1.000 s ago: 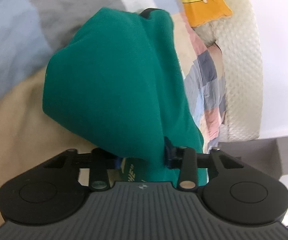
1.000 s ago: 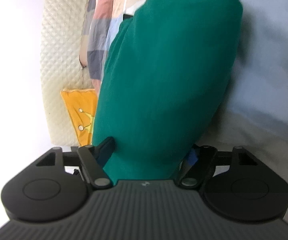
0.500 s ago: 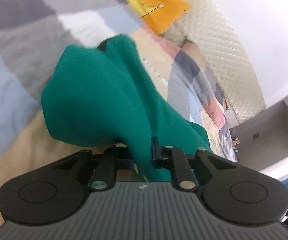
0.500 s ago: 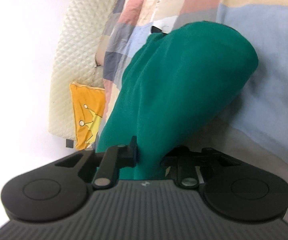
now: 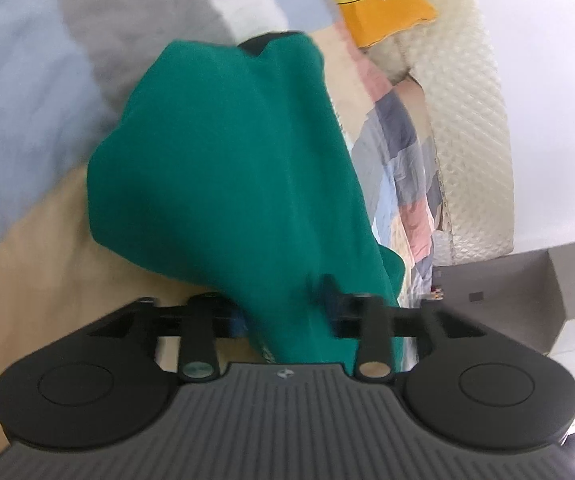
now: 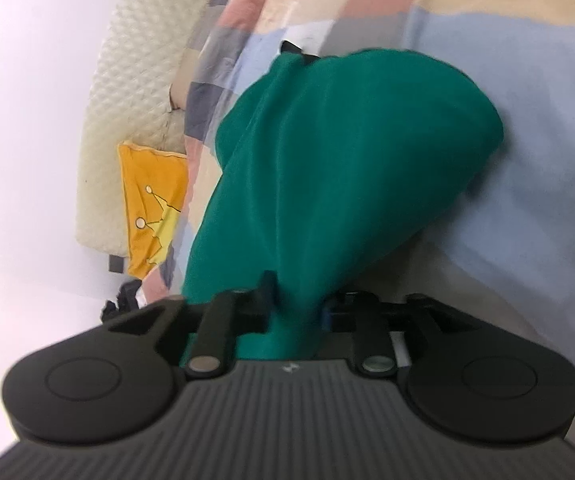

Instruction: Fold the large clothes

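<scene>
A: Between the left gripper's fingers hangs the green garment, draped ahead of them over the patchwork bedspread. Its jaws are opening, and the cloth is loose between them, with a gap on the left finger's side.

B: The right gripper has a bunched neck of the same garment between its fingers; the jaws are opening, yet the pads look pressed on the cloth. Only the left view shows the grey cardboard box off to its right. Both show the orange cushion.

A: Half a second ago the left jaws pinched the cloth tightly; now they stand wider. The right jaws also stand wider than then.

B: The fingertips are blurred, and the garment's far side is hidden. A dark collar edge peeks out on top.
</scene>
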A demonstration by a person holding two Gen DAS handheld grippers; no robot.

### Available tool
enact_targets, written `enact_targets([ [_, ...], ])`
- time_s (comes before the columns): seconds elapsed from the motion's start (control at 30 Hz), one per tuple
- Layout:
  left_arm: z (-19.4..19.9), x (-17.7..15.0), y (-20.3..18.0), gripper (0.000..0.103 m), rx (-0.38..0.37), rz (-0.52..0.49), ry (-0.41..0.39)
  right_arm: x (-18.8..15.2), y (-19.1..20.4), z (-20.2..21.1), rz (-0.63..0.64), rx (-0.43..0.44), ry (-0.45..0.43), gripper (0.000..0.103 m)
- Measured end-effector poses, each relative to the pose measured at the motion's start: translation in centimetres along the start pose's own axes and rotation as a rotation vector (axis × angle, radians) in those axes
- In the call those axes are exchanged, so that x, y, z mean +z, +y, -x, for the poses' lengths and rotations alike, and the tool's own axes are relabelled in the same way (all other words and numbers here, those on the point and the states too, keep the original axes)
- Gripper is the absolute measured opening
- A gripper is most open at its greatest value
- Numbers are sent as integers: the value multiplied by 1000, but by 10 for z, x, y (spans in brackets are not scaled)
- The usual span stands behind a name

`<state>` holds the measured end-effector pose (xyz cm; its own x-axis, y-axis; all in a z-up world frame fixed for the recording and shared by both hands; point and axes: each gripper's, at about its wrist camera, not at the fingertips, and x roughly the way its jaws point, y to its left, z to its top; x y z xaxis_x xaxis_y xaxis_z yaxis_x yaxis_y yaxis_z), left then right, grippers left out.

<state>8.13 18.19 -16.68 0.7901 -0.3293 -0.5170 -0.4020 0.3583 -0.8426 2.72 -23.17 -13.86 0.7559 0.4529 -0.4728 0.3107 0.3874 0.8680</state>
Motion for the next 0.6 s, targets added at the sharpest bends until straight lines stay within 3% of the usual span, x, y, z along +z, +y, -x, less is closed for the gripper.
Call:
enact_targets([
  [0.03,0,1,2,73,-9,19,-2,0,-2,1,-17,1,-5,55],
  [0.07,1,2,3,76,-17,28,-8,2,-4,-2,-31,-2,-21,75],
  [0.13,1,3,7,81,-19,51,-13,5,-8,3,-55,-32,-78,88],
  [0.2,-1,4,13,85,-1,83,-14,7,-15,6,-89,-46,-103,87],
  [0.33,-12,10,22,85,78,130,-34,3,-27,4,-169,-21,-73,87],
  [0.6,-34,28,26,85,112,149,-59,15,-11,-25,-77,-66,-124,87],
])
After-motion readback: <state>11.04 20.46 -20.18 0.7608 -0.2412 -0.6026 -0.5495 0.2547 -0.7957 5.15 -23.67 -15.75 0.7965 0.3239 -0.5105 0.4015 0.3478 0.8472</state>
